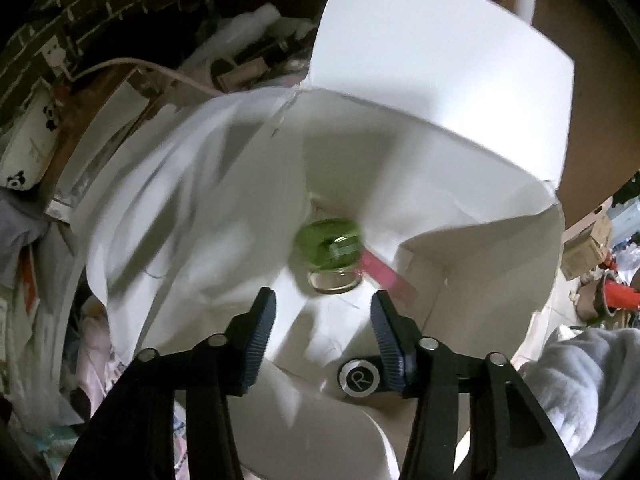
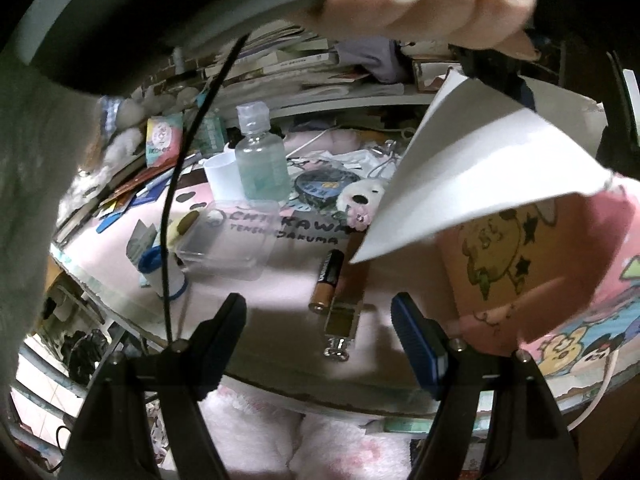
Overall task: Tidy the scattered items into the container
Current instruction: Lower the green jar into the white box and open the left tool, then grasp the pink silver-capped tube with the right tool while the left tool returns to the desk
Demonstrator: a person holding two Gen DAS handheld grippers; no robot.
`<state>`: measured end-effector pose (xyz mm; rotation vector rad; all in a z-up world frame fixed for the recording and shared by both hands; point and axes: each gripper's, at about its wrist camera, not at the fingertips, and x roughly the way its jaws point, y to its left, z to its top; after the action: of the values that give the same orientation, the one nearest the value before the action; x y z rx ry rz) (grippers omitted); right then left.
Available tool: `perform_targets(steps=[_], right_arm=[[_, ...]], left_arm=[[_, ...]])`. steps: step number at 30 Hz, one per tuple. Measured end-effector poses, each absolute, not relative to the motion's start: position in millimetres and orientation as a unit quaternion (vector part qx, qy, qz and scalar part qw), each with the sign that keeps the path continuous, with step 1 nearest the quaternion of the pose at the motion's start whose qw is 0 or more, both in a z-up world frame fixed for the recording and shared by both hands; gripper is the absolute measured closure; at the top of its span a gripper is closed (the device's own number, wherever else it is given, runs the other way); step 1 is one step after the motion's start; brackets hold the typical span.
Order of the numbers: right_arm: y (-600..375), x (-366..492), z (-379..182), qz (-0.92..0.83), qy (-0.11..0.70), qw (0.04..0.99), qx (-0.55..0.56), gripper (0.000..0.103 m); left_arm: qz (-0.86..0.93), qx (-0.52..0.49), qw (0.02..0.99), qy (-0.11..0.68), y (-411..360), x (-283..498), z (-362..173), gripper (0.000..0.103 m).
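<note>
In the left wrist view, the white cardboard box (image 1: 460, 264) stands with its flaps up. Inside it lie a green-capped glass jar (image 1: 330, 252), a pink stick (image 1: 384, 274) and a black round piece marked R (image 1: 359, 376). My left gripper (image 1: 322, 304) hangs open over the box, just short of the jar, with nothing between its fingers. In the right wrist view, my right gripper (image 2: 320, 308) is open above the table's front edge. Just beyond its tips lie a battery (image 2: 328, 280) and a brown strap with a metal clasp (image 2: 344, 312).
On the pink mat (image 2: 280, 280) are a clear plastic case (image 2: 228, 240), a clear bottle (image 2: 262, 160), a tape roll (image 2: 326, 186), a small plush (image 2: 360, 196) and a blue-capped tube (image 2: 160, 268). A box flap (image 2: 480, 168) rises at right. A hand (image 2: 432, 4) is overhead.
</note>
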<state>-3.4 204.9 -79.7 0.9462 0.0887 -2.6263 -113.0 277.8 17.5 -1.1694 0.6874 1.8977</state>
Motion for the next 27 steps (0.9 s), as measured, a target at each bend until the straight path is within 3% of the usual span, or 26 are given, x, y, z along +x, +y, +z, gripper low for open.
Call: perform_targets(steps=[2,7,13,19,23,27], right_arm=[[208,-2,-79,-0.929,0.029,0.168,0.328,0.031],[216,7,-83,-0.939,0.027,0.156,0.306,0.031],[216,19,-88,-0.951,0.039,0.143,0.271,0.04],[214,23,-90,-0.958,0.044,0.129,0.25,0.065],[211,20,-95,-0.959,0.065,0.114,0.251,0.072],[208,14,-97,-0.958,0.062,0.113,0.257,0.072]], left_arm=[[0.758,-0.444,0.407,0.252,271,-109,32,0.032],[0.789,-0.39,0.428,0.203,245,-90,71,0.02],[0.841,-0.345,0.39,0.151,202,-93,81,0.019],[0.881,-0.31,0.35,0.074,125,-72,67,0.019],[0.898,-0.298,0.323,0.028,81,-59,44,0.019],[0.91,-0.296,0.29,-0.008,46,-50,22,0.019]])
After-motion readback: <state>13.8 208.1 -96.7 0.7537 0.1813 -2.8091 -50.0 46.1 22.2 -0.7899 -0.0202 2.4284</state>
